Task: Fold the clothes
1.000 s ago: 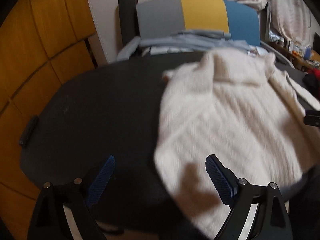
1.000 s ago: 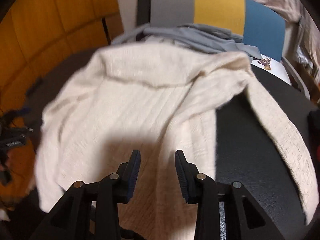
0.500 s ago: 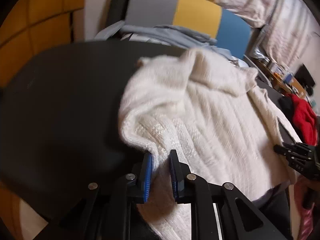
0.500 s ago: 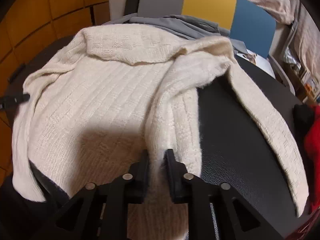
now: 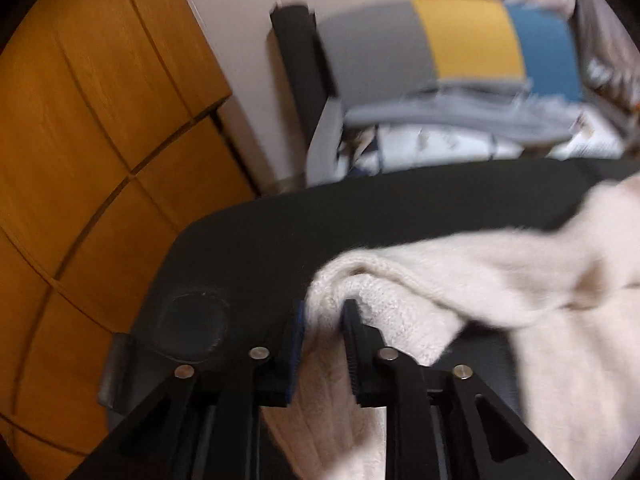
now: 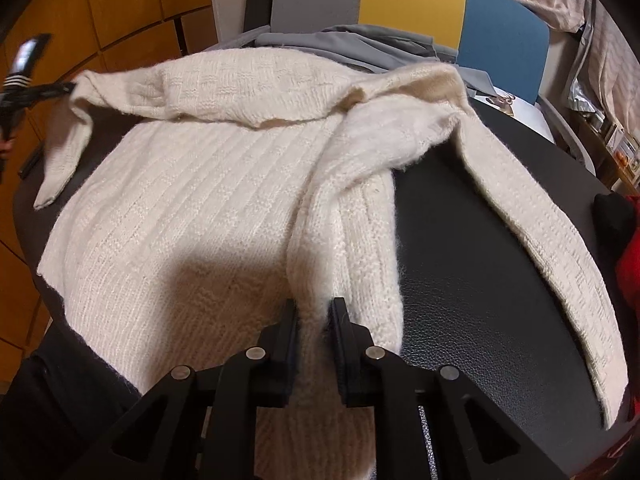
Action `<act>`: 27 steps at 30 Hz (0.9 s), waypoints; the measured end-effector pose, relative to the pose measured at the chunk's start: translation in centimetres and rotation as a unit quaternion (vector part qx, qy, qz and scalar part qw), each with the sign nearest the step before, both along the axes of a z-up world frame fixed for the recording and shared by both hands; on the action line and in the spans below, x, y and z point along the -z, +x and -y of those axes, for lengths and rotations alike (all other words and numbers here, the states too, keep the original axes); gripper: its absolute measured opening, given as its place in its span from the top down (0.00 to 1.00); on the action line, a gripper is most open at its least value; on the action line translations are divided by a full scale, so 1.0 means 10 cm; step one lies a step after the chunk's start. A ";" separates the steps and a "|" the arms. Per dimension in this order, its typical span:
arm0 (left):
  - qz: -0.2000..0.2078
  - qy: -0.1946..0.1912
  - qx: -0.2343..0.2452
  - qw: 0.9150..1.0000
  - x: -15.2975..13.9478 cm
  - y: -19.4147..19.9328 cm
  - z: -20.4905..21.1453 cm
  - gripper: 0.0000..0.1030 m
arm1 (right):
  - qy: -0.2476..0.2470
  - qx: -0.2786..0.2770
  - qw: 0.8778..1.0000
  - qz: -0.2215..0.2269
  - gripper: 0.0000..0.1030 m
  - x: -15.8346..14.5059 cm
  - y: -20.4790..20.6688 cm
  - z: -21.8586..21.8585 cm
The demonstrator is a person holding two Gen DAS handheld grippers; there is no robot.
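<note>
On the left we see the left gripper with its jaws nearly together, pinching a bunched edge of the cream knit sweater and lifting it off the black table. Further right, the right gripper is likewise narrowed, clamping a raised ridge of that sweater, which lies spread across the table before the tricolour chair.

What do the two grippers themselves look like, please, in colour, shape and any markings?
Both are matte black with angular, open-framed arms and round silver screw heads. The left gripper has flat fingers faced with ribbed blue pads. The right gripper has the same build; its pads look dark, their colour unclear. From the right wrist view, the left gripper shows white stripes on its black body. No cables or sleeves are visible.
</note>
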State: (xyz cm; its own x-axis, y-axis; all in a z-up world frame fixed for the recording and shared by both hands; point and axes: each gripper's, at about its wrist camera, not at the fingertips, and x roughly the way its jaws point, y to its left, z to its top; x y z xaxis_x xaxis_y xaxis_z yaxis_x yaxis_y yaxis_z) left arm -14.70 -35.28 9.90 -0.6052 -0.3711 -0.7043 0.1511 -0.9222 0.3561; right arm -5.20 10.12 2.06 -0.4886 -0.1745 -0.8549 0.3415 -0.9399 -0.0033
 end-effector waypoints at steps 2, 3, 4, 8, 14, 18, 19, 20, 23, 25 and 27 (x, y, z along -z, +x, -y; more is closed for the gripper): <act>0.047 -0.012 -0.020 0.999 0.23 -0.16 0.04 0.63 | -0.001 -0.001 1.000 -0.003 0.84 0.00 0.01 -0.01; 0.066 -0.011 -0.030 0.997 0.32 -0.21 0.06 0.62 | 0.000 -0.003 1.000 -0.006 0.83 0.00 0.01 -0.01; 0.074 0.001 -0.039 0.996 0.37 -0.21 0.06 0.62 | 0.000 -0.005 1.000 -0.007 0.81 0.00 0.02 -0.01; 0.056 0.041 -0.067 0.995 0.30 0.03 0.04 0.43 | -0.008 0.001 1.000 -0.021 0.74 -0.16 0.07 -0.04; -0.041 0.057 0.080 0.994 0.05 0.92 -0.79 0.04 | -0.063 0.008 0.996 -0.057 0.65 -0.49 0.18 -0.19; 0.001 0.028 0.148 0.989 0.37 1.11 -1.44 0.04 | -0.068 0.002 0.997 -0.023 0.65 -0.34 0.11 -0.07; 0.013 0.020 0.155 0.988 0.46 1.13 -1.58 0.04 | -0.061 -0.001 0.998 -0.020 0.65 -0.31 0.11 -0.02; 0.023 0.013 0.153 0.988 0.55 1.13 -1.68 0.04 | -0.053 -0.007 0.998 -0.019 0.65 -0.27 0.11 0.04; 0.035 0.020 0.117 0.992 0.72 1.12 -1.74 0.03 | 0.002 -0.015 1.000 -0.013 0.65 -0.10 0.10 0.19; 0.039 0.035 0.089 0.995 0.80 1.12 -1.72 0.01 | 0.034 -0.011 0.999 -0.015 0.64 -0.01 0.09 0.19; 0.042 0.073 0.061 0.995 0.82 1.10 -1.64 0.01 | 0.034 -0.003 0.999 -0.032 0.76 -0.01 0.10 0.14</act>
